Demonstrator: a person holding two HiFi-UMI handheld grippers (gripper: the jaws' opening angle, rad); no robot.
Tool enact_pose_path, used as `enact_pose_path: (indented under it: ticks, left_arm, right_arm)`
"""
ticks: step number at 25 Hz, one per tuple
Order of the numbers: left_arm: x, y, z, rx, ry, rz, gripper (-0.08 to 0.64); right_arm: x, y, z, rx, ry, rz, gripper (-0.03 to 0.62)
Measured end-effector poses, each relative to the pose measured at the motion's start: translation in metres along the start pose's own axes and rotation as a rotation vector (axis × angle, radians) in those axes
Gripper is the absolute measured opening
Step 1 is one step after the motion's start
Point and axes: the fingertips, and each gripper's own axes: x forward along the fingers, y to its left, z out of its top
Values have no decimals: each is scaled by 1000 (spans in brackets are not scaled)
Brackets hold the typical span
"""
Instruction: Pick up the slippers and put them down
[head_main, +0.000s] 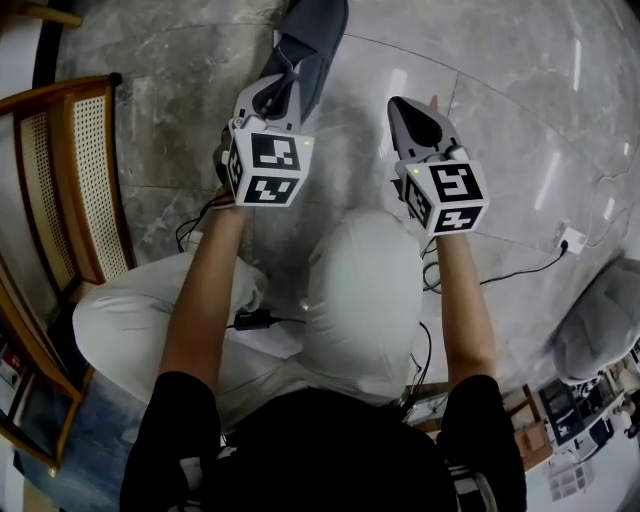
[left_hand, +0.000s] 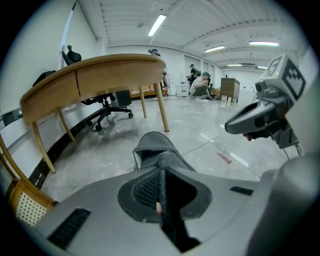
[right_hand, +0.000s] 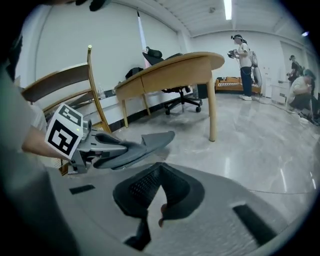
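Closest to the head camera are my black sleeves and light trousers, low in the frame, with both forearms reaching up toward the centre. Left gripper (head_main: 277, 90): jaws clenched on the thin rear edge of a grey slipper (head_main: 305, 45), which extends away from me to the top centre of the head view, over the grey marble floor (head_main: 520, 120). In the left gripper view the pads (left_hand: 150, 187) pinch the slipper's fabric edge and the slipper (left_hand: 156, 150) runs straight ahead from them. In the right gripper view the same slipper (right_hand: 150, 142) shows at centre left, roughly level. Right gripper (head_main: 405, 112): jaws together at the tips with nothing between them. It sits just right of the slipper without touching it. A wooden chair (head_main: 70, 170) stands at the left edge of the head view. A curved wooden table (left_hand: 95, 75) fills the upper left of the left gripper view, with an office chair (left_hand: 107, 107) behind it. I see only one slipper.
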Motion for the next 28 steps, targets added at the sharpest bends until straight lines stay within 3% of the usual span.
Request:
enact_pose_path:
  ticks: [7, 15, 28]
  left_arm:
    - [29, -11, -33, -15, 35, -21, 17]
    - [46, -19, -63, 38, 65, -21, 18]
    - [59, -30, -85, 40, 93, -47, 18]
  right_arm:
    - [16, -6, -36, 12, 29, 2, -14]
    - [30, -10, -64, 32, 38, 2, -14]
    - [42, -2, -88, 36, 52, 22, -14]
